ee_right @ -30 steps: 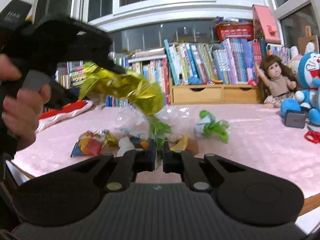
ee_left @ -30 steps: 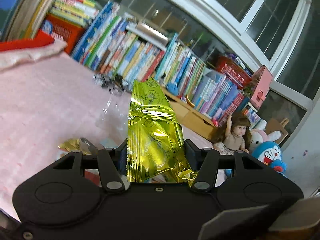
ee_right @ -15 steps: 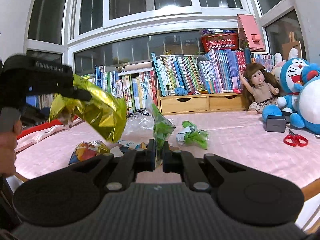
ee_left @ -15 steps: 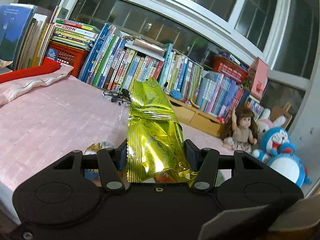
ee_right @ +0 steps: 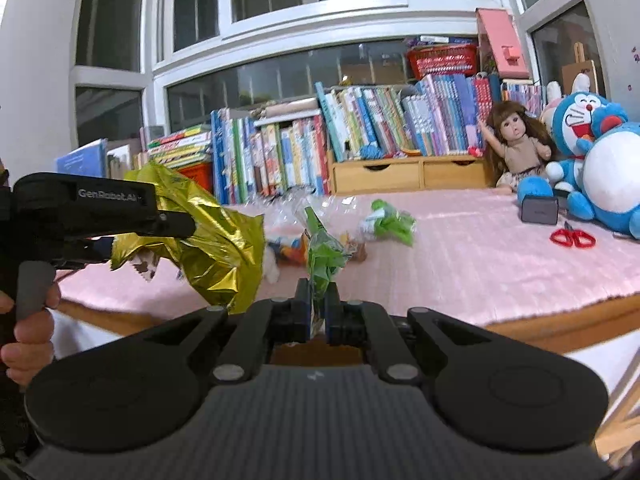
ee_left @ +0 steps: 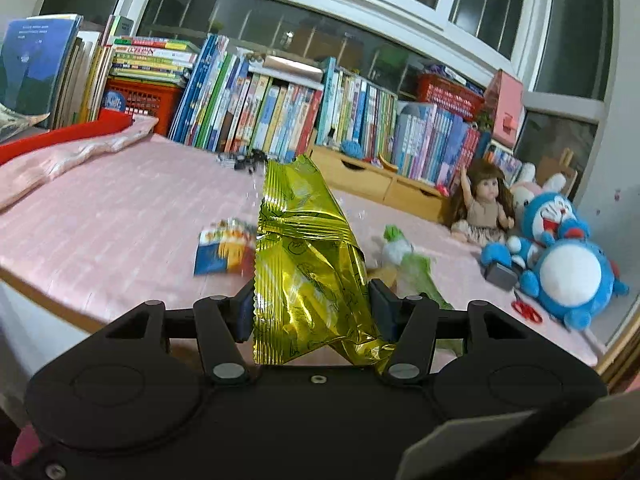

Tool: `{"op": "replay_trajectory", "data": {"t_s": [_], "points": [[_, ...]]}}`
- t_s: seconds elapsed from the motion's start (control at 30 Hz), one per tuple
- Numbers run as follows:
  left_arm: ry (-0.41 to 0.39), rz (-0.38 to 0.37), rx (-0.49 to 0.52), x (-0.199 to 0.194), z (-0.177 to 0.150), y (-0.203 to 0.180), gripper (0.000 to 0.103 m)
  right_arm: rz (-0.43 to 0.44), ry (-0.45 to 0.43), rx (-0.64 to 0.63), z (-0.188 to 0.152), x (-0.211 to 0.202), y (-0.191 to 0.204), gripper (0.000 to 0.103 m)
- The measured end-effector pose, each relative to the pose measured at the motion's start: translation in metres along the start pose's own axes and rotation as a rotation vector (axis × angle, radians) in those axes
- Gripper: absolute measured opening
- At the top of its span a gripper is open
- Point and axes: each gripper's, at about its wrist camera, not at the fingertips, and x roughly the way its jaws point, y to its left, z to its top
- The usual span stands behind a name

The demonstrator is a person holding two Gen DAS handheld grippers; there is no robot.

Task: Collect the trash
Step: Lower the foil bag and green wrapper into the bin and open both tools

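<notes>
My left gripper (ee_left: 312,306) is shut on a crinkled gold foil wrapper (ee_left: 304,256) that stands up between its fingers. In the right wrist view the same gold wrapper (ee_right: 216,240) hangs from the left gripper (ee_right: 176,226) at the left, off the table's front edge. My right gripper (ee_right: 318,312) is shut on a green wrapper (ee_right: 322,248) that sticks up from its fingers. On the pink table cover (ee_right: 460,248) lie a second green wrapper (ee_right: 390,222), a blue and orange snack packet (ee_left: 222,246) and crumpled clear plastic (ee_right: 288,210).
Rows of books (ee_right: 360,140) and a wooden drawer unit (ee_right: 412,172) line the back of the table. A doll (ee_right: 516,144), blue plush toys (ee_right: 600,160), a dark box (ee_right: 538,210) and red scissors (ee_right: 572,238) sit at the right. A hand (ee_right: 28,328) holds the left gripper.
Both grippers have pulled back from the table toward its front edge, each still holding its wrapper. More of the table and the trash left on it now shows.
</notes>
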Motion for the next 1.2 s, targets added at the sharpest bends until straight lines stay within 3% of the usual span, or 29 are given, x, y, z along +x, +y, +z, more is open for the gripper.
{"op": "replay_trajectory", "data": {"t_s": [0.2, 0.5, 0.83, 1.2], "points": [[0.069, -0.011, 0.035, -0.014, -0.025, -0.005, 0.054, 0.039, 0.051, -0.003, -0.008, -0.013, 0.006, 0.010], [0.110, 0.035, 0.145, -0.029, -0.052, -0.017, 0.054, 0.070, 0.135, 0.002, -0.022, -0.027, 0.011, 0.010], [0.328, 0.055, 0.123, -0.012, -0.097, -0.010, 0.049, 0.070, 0.330, 0.048, -0.055, -0.017, 0.006, 0.010], [0.445, 0.088, 0.171, 0.005, -0.125, -0.012, 0.043, 0.053, 0.475, 0.081, -0.086, -0.009, 0.003, 0.010]]}}
